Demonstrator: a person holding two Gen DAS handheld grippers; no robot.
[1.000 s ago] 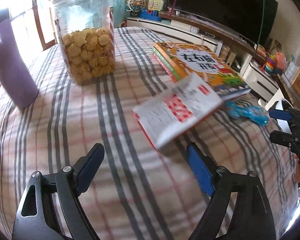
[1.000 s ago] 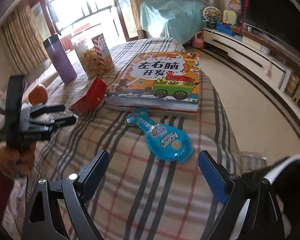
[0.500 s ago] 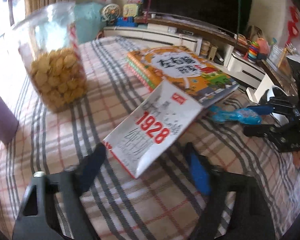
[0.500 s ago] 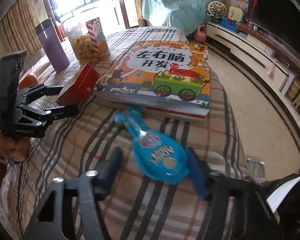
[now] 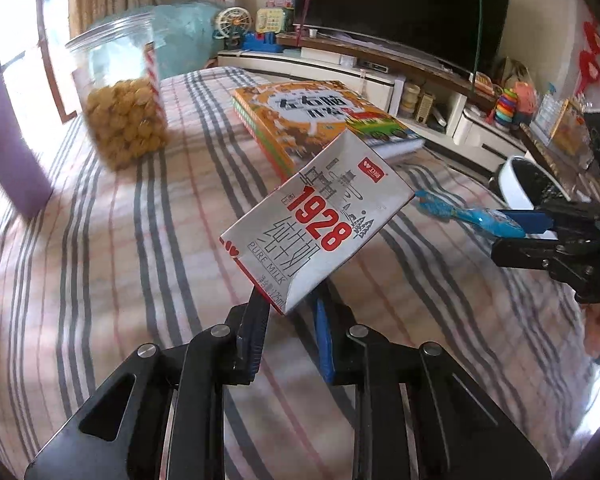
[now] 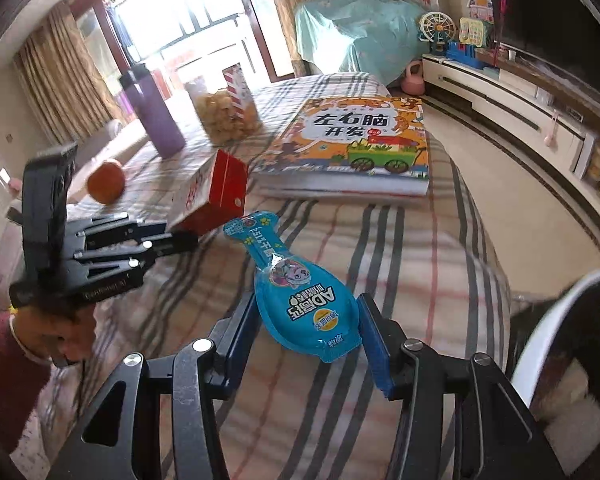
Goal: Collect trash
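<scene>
Now the left gripper (image 5: 290, 312), jaws closing, pinches the near corner of the milk carton (image 5: 320, 220), tilted above the striped surface (image 5: 120, 260). Beside it, the right gripper (image 6: 308, 336) clamps the blue wrapper's (image 6: 300, 300) wide end; open cloth lies ahead, books (image 6: 356, 148) beyond.

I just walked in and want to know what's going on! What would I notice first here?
First, the milk carton marked 1928, tilted up off the striped cloth, its near corner between the closing left gripper. Next, the bright blue bottle-shaped packet, gripped at its wide end by the right gripper. Behind them lies a colourful picture book, with a cookie jar to its left.
</scene>
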